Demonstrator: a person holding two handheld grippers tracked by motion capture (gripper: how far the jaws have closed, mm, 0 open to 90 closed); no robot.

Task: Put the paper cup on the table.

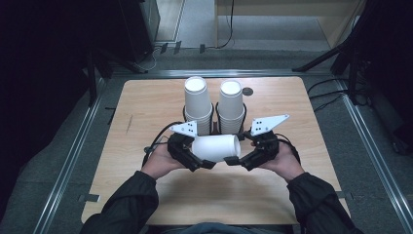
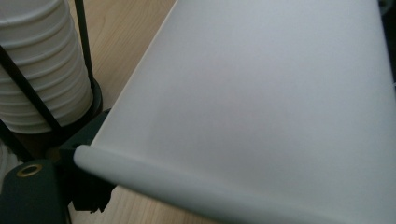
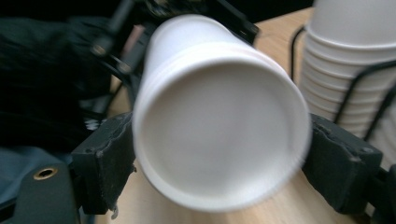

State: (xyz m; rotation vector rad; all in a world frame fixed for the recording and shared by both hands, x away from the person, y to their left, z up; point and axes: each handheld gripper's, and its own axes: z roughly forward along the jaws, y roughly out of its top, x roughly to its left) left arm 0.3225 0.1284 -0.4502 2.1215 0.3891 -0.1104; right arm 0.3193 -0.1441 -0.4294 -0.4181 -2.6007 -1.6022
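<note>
Paper cup (image 1: 215,147), lying sideways just in front of the two wire-racked cup stacks (image 1: 213,105), is hanging between my grippers. My left gripper (image 1: 191,157) is taking it near one end, though I cannot tell whether those jaws are pressing. My right gripper (image 3: 219,158) is straddling the closed bottom, jaws spread against its sides. I judge this a handover; next, one gripper should be letting go cleanly.

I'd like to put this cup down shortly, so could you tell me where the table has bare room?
The table is bare left of the left cup stack, right of the right cup stack, and along the near edge under the forearms. It is crowded mid-table, where both hand-held grippers flank the sideways cup before the stacks.
</note>
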